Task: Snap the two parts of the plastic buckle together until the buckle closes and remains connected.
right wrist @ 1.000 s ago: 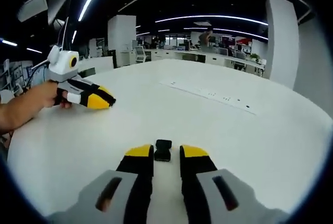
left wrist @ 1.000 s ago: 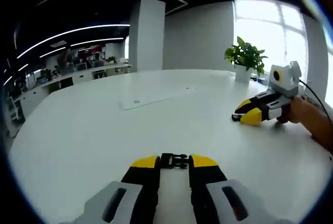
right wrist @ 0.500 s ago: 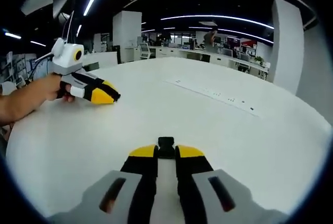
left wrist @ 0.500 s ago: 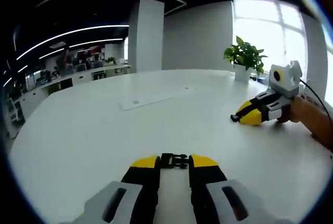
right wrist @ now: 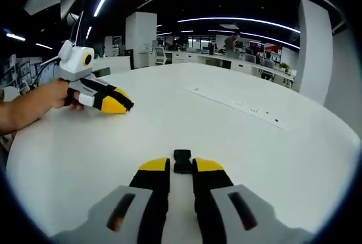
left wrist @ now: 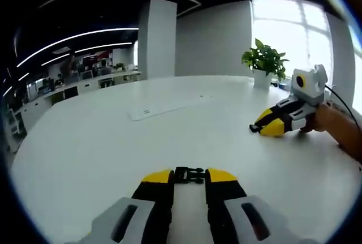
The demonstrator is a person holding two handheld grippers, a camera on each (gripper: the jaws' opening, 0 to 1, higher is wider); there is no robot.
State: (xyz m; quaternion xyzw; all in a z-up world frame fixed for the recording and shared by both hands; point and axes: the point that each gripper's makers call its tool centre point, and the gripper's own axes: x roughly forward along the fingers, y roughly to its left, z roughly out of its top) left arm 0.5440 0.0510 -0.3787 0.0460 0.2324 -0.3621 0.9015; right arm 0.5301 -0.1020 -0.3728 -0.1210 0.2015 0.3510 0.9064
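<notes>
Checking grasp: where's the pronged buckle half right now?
In the left gripper view, the pronged buckle half sits between the left claw tips on the white table, far from the right claw.

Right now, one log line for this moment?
left tool: shut on pronged buckle half | right tool: shut on socket buckle half | buckle: not joined

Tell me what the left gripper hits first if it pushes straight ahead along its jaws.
The pronged buckle part: it sits between the left gripper's yellow tips, seemingly already gripped. Past it, bare white table as far as the view shows.
</notes>
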